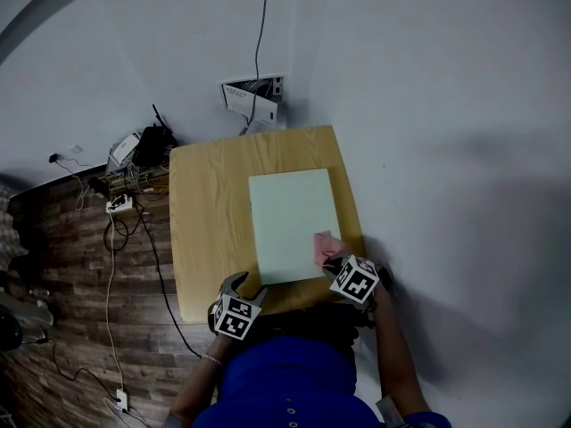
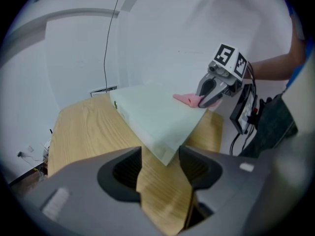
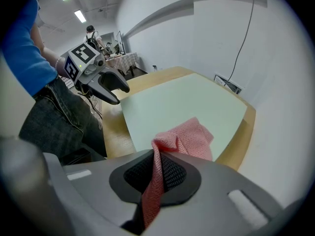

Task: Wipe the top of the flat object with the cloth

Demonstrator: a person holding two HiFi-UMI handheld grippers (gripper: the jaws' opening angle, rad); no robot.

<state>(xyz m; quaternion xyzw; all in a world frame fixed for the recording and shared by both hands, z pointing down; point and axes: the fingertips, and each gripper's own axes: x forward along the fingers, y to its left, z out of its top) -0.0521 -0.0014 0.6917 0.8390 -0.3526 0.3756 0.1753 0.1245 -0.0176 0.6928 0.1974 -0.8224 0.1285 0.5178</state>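
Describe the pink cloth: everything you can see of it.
The pink mesh-weave cloth is small, soft and crumpled. One end is pinched between the shut right tongs. The rest bunches forward and rests on the top of the flat pale green board, at its corner nearest the person's right side. Nothing else touches it.

Readable text: you had none in any view.
Left marker cube [image 1: 236,317]: you showed only black-and-white square patterns, not letters or digits.
Right marker cube [image 1: 357,280]: you showed the same kind of square patterns.
Wall plate [image 1: 251,99]: its dark marks were too small for you to read.
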